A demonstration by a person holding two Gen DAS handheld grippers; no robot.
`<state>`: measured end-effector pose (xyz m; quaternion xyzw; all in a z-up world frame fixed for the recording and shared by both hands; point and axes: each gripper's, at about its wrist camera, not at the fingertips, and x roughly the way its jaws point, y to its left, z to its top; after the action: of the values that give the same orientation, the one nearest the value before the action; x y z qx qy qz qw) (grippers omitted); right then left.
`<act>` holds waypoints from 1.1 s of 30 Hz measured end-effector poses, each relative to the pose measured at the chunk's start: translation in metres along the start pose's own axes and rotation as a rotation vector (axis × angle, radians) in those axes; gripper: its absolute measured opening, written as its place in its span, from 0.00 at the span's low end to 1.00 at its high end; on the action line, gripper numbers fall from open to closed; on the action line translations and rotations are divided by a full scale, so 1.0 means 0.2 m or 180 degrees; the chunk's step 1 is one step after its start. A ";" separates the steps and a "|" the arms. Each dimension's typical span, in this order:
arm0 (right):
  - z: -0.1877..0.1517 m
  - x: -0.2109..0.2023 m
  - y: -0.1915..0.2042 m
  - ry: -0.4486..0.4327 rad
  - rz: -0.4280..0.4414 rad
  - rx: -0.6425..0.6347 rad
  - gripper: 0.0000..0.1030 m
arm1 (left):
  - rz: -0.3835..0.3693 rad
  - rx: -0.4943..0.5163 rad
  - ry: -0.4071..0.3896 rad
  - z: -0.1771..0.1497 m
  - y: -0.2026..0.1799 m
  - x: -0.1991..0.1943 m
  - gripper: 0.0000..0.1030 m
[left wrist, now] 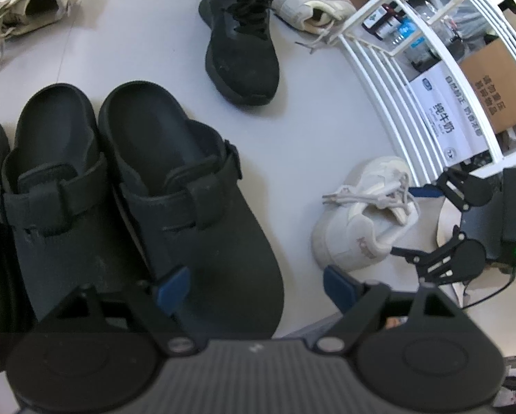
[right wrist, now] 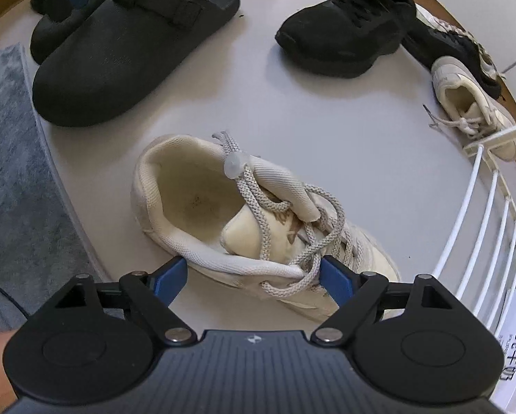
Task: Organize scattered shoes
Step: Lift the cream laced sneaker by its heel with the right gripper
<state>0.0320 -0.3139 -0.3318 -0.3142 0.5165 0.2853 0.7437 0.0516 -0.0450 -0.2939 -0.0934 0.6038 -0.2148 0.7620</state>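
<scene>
Two black clogs (left wrist: 85, 186) stand side by side on the pale floor. My left gripper (left wrist: 258, 289) is open, its jaws spread around the toe of the right clog (left wrist: 202, 227). A white sneaker (right wrist: 258, 220) lies on the floor near the rack. My right gripper (right wrist: 252, 281) is open, its blue pads on either side of the sneaker's near collar edge; it also shows in the left wrist view (left wrist: 409, 220). A black sneaker (left wrist: 240, 38) lies farther off, with another white sneaker (left wrist: 309, 8) behind it and one more white sneaker (left wrist: 27, 0) at far left.
A white wire rack (left wrist: 413, 79) holding boxes and bottles stands at right. A grey mat (right wrist: 16, 172) lies left of the white sneaker. A second black sneaker (right wrist: 444, 45) lies behind the first one, by the floor's brown edge.
</scene>
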 end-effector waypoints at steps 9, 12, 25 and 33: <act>0.06 0.03 -0.08 0.0055 -0.0109 0.0883 0.79 | 0.0002 -0.0030 0.0026 -0.01 0.01 0.01 0.84; 0.10 0.05 -0.12 0.0170 -0.0165 0.1270 0.79 | 0.0003 -0.0053 0.0033 -0.01 0.02 0.01 0.84; 0.03 -0.02 -0.30 -0.0040 0.0249 0.2422 0.68 | -0.0009 -0.0078 0.0024 -0.01 0.04 0.00 0.85; 0.04 -0.12 -0.23 -0.0124 -0.0075 0.1215 0.90 | -0.0001 -0.0103 0.0023 -0.01 0.05 0.00 0.85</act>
<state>0.0632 -0.3399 -0.2995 -0.1679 0.5430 0.1794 0.8030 0.0512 -0.0353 -0.2990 -0.1050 0.6100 -0.2054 0.7581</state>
